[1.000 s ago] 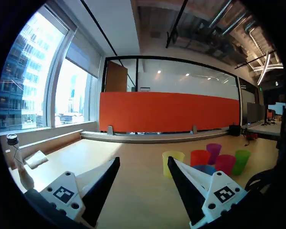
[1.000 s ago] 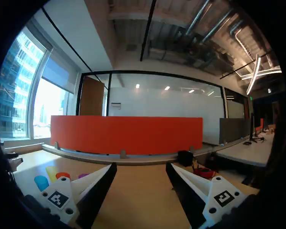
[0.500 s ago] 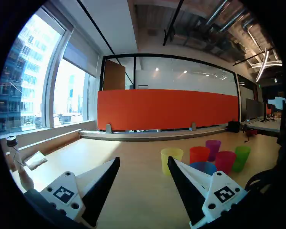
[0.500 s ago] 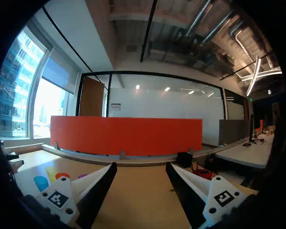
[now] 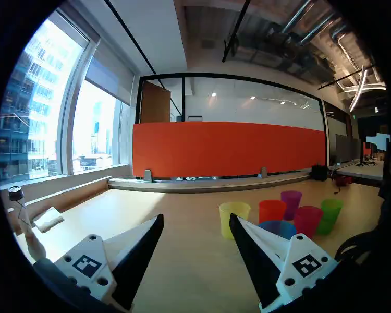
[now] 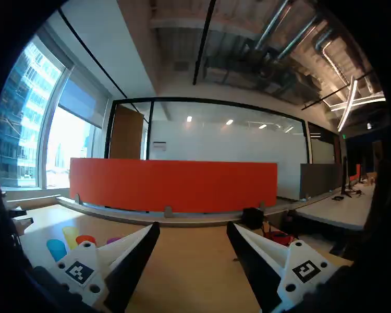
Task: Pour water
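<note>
Little shifts between frames: in the left gripper view the cups sit a touch higher than a second ago, the camera having dipped slightly, while the right gripper view holds almost unchanged. Left gripper (image 5: pixel 195 216) hangs above the pale wood table (image 5: pixel 185 203), jaws spread wide with nothing between them. Right gripper (image 6: pixel 193 225) is the same, fingers well apart and empty, bare tabletop showing in the gap. Six plastic cups stand upright in a loose cluster ahead and to the right of the left gripper: yellow cup (image 5: pixel 234 219) nearest the gap, red cup (image 5: pixel 272 210) just beside it, purple cup (image 5: pixel 291 203) farther back, pink cup (image 5: pixel 307 220) and green cup (image 5: pixel 330 215) out toward the right. Blue cup (image 5: pixel 278 228) is partly hidden behind the gripper's right finger, only its rim clear. All are tapered and open-topped; whether any holds water cannot be told from this angle. In the right gripper view some of the cluster shows small at far left, beyond the left finger: blue cup (image 6: pixel 56 249), yellow cup (image 6: pixel 70 236), red cup (image 6: pixel 86 240), purple cup (image 6: pixel 113 240). A slim clear bottle (image 5: pixel 19 206) with a dark cap stands at the far left table edge in the left gripper view, a white cloth (image 5: pixel 48 219) just beside it. An orange partition (image 5: pixel 227 148) runs along the back of the table; a tall window (image 5: pixel 39 115) lights the left side.
</note>
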The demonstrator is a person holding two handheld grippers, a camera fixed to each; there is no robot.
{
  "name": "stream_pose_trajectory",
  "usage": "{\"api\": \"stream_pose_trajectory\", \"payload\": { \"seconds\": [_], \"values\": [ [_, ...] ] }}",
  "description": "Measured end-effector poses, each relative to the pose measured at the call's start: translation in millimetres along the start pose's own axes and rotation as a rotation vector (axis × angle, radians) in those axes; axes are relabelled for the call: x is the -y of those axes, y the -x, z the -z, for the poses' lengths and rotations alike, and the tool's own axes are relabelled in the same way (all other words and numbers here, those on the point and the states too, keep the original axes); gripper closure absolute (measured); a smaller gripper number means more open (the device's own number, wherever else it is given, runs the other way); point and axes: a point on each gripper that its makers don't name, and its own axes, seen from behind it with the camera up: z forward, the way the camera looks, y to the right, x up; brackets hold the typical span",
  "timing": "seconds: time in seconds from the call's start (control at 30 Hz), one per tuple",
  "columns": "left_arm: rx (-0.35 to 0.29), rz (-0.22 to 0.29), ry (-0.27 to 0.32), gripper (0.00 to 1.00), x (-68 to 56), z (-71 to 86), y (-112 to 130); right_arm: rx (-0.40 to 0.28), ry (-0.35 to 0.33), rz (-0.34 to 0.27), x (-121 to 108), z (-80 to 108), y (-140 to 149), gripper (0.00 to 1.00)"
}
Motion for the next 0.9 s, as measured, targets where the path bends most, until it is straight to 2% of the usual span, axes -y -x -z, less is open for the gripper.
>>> {"api": "stream_pose_trajectory", "payload": {
  "seconds": [0.3,0.9],
  "values": [
    [0.000,0.000,0.000,0.07,-0.3,0.5,0,-0.005,-0.013,0.048,-6,-3.8,8,0.01],
    [0.000,-0.001,0.000,0.07,0.9,0.2,0,0.001,-0.095,-0.009,5,-22.6,60,0.01]
  ]
}}
